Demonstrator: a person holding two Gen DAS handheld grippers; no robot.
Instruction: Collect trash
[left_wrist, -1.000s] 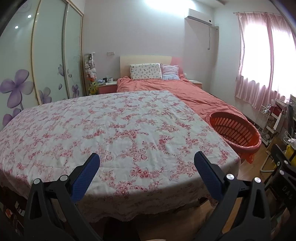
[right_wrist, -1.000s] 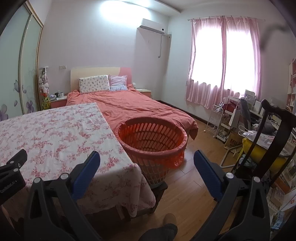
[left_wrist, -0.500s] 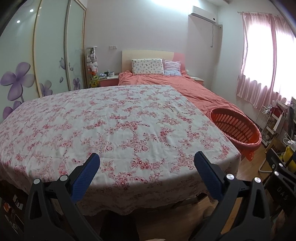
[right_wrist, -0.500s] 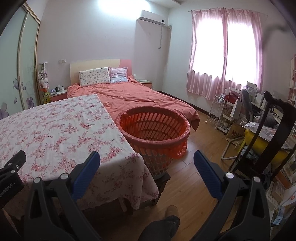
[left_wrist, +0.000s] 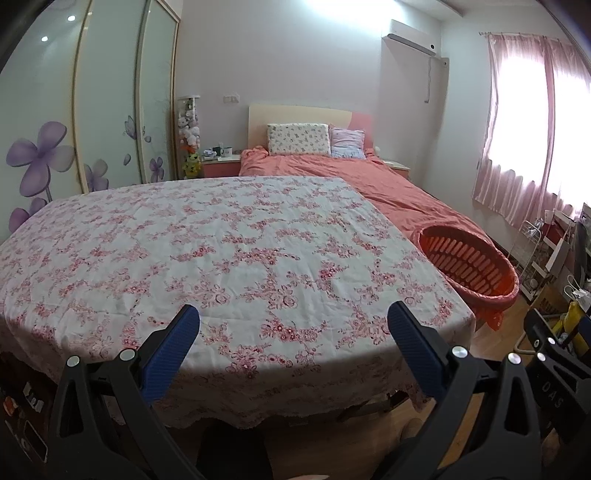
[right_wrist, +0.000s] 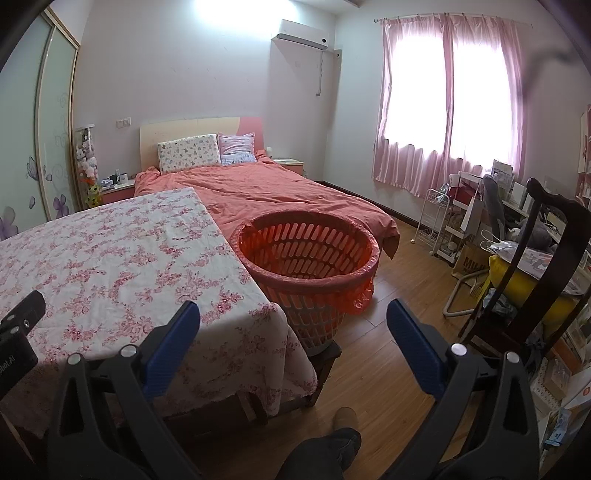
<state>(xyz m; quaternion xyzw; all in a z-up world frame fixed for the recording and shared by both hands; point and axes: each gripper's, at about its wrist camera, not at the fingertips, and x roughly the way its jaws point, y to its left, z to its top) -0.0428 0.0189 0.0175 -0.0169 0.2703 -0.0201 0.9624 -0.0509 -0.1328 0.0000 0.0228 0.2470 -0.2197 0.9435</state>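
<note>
While the orange basket (right_wrist: 308, 254) stands whole on the floor just beside the table's corner in the right wrist view, the left wrist view cuts it to a sliver (left_wrist: 469, 264) past the flowered tablecloth (left_wrist: 221, 251). Both the left gripper (left_wrist: 291, 325) and right gripper (right_wrist: 293, 321) gape wide, holding nothing. Behind lies the bed (right_wrist: 266, 195); a dark chair (right_wrist: 546, 258) crowds the right.

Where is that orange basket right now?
The orange basket stands on the wooden floor, right beside the flowered table and at the foot of the bed; the left view shows it far right.
</note>
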